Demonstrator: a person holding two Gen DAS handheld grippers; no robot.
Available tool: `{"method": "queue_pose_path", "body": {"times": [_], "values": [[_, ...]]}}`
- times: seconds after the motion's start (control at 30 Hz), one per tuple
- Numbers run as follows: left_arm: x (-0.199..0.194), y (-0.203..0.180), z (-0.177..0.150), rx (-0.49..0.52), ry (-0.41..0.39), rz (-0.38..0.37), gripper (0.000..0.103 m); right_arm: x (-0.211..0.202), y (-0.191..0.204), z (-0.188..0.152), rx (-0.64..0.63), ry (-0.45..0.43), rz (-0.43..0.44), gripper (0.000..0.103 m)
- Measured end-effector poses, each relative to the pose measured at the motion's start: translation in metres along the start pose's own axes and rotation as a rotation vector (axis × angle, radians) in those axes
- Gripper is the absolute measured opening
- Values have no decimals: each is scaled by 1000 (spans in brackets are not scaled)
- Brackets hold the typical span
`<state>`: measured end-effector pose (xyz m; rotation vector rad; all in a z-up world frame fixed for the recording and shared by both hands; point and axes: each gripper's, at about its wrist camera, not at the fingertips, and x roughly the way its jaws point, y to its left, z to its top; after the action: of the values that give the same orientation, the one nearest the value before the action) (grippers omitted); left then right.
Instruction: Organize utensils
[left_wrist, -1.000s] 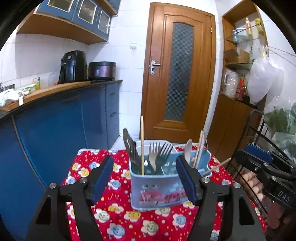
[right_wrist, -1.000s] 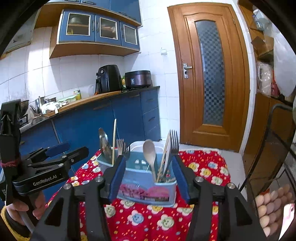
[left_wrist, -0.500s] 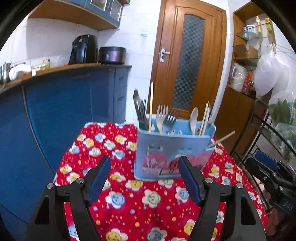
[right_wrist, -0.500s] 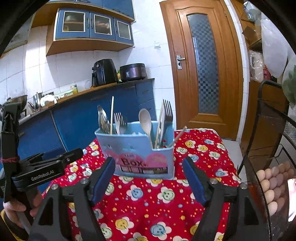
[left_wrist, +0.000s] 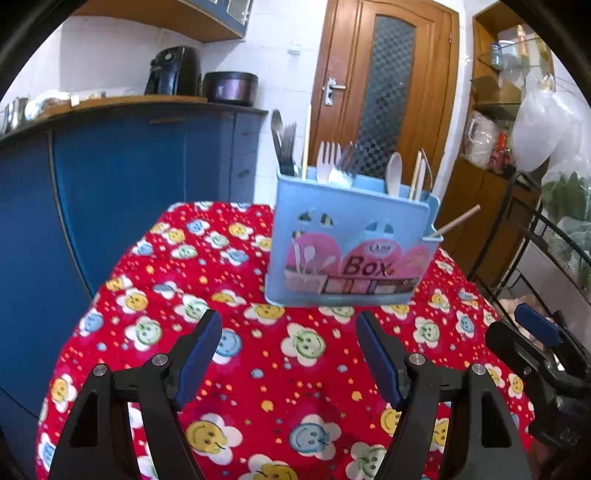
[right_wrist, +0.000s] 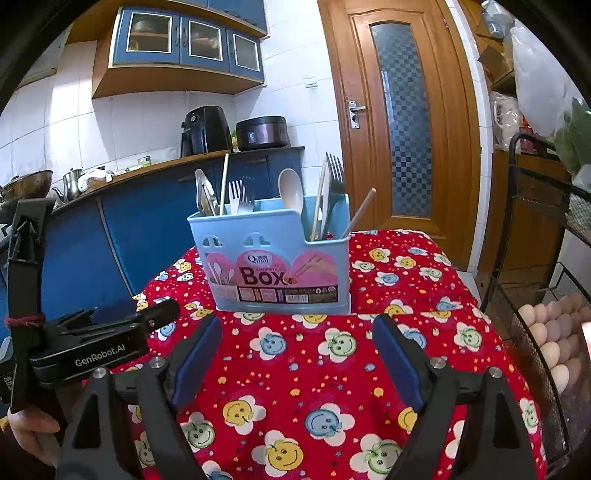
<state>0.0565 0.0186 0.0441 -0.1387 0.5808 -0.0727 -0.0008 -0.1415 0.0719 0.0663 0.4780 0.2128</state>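
A light blue utensil box (left_wrist: 351, 254) marked "Box" stands upright on the red flowered tablecloth (left_wrist: 236, 354); it also shows in the right wrist view (right_wrist: 273, 266). Forks (right_wrist: 240, 195), a pale spoon (right_wrist: 291, 188), dark cutlery and chopsticks (right_wrist: 223, 182) stand in its compartments; one chopstick (left_wrist: 458, 221) leans out to the right. My left gripper (left_wrist: 290, 354) is open and empty, a short way in front of the box. My right gripper (right_wrist: 297, 354) is open and empty, also in front of it.
A blue counter (left_wrist: 122, 155) with an air fryer (right_wrist: 203, 129) and a cooker (right_wrist: 262, 133) runs along the left. A black wire rack with eggs (right_wrist: 550, 332) stands at the right of the table. A wooden door (right_wrist: 402, 122) is behind.
Both grippers have pulled back from around the box toward the table's near edge and sit lower. The box and its utensils have stayed in place.
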Motion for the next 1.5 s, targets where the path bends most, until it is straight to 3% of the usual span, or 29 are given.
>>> {"method": "queue_pose_path", "body": {"times": [0.43,1.5], "values": [[6,-10,-14,40,9,27,76,9,-6,-14,35,31,-14,86],[-3,-15,-12,61,-22,38,76,9,-9,-15,45,36,-18,87]]}}
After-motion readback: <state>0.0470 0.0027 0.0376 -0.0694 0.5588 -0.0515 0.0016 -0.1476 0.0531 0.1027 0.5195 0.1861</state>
